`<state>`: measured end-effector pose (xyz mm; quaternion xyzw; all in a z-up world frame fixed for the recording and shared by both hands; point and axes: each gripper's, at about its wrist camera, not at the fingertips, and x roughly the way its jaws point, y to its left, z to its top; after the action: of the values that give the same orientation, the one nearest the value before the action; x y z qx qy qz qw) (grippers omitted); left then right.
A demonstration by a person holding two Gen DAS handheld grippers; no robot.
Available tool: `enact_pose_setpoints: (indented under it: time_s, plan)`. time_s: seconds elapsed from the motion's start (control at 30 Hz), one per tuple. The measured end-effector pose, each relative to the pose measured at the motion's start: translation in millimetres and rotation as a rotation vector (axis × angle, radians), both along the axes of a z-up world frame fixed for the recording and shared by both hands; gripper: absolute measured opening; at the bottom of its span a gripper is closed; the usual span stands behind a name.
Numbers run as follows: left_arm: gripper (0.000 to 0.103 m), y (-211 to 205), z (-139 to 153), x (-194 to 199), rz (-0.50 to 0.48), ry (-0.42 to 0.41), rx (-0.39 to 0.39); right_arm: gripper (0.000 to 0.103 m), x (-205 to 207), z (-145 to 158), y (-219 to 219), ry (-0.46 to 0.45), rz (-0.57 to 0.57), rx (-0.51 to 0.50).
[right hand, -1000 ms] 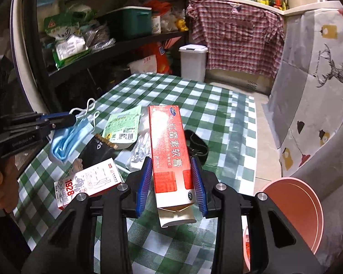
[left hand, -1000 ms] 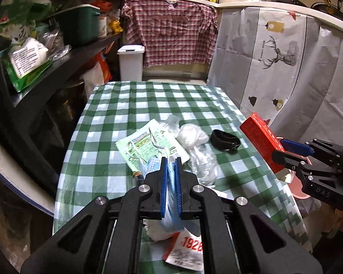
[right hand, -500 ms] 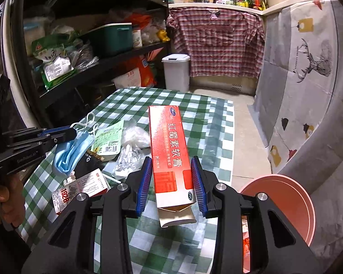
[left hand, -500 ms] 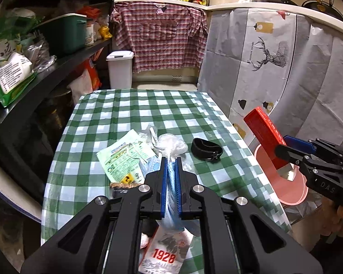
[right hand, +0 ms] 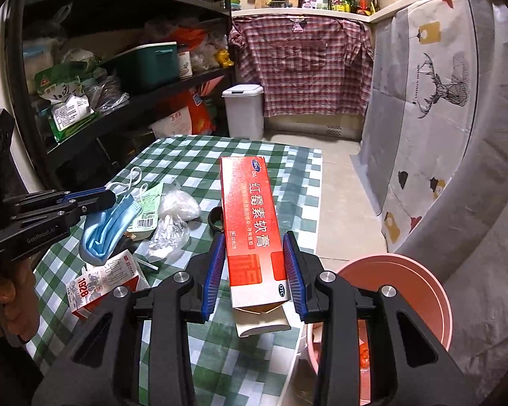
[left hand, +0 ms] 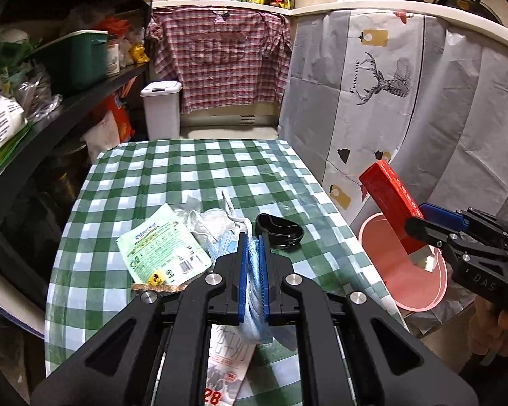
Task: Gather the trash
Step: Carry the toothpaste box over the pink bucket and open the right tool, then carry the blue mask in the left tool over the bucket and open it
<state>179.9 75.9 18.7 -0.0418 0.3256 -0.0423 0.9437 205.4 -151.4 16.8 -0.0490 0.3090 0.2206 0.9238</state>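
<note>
Between the blue pads of my right gripper (right hand: 254, 272) sits a red carton (right hand: 252, 226), clamped by its long sides near the open flapped end, its far end pointing away and upward. Seen from the left wrist, this carton (left hand: 391, 208) hangs past the table's right edge, above a pink bucket (left hand: 423, 301) on the floor. My left gripper (left hand: 253, 272) has its jaws almost fully closed, pinching a blue face mask (right hand: 101, 233) that droops below them over the table. On the green checked tablecloth (left hand: 193, 172) lie a green packet (left hand: 161, 253), crumpled clear plastic (right hand: 172, 218), a black band (left hand: 279, 231) and a small "1928" carton (right hand: 105, 280). Beyond the table stands a white lidded bin (left hand: 161, 110).
</note>
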Motion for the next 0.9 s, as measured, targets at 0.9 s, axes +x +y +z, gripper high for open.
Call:
enact_pose_setpoints:
  time_s: [0.9]
  plan:
    - [0.007,-31.1,4.7,12.1,-0.034,-0.005,-0.022,0.013,5.8,-1.6,-41.1,0.041,-0.084,0.029]
